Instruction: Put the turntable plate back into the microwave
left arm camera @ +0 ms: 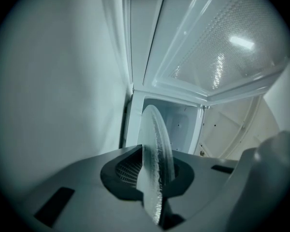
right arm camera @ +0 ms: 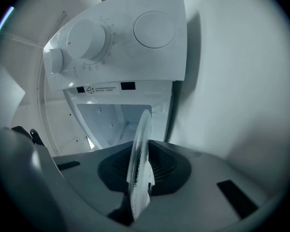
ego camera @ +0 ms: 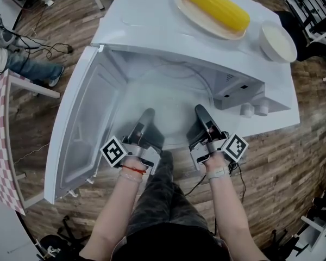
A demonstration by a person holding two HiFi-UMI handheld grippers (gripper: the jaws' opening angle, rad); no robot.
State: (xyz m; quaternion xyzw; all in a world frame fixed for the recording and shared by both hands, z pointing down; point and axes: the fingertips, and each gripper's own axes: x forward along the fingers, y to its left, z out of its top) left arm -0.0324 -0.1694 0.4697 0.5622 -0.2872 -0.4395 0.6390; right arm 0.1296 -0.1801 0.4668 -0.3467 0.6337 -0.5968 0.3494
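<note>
left gripper [ego camera: 145, 118] and right gripper [ego camera: 202, 116] clamp the turntable plate [left arm camera: 157, 144] in the microwave [ego camera: 152, 31].

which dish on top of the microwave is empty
The round white bowl at the control-panel end of the microwave top is empty. The oval plate beside it carries a yellow corn cob.

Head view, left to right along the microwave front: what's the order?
Open microwave door → left tool → right tool → control knobs. The glass plate, gripped by both tools, spans the gap, so it's left out.
</note>
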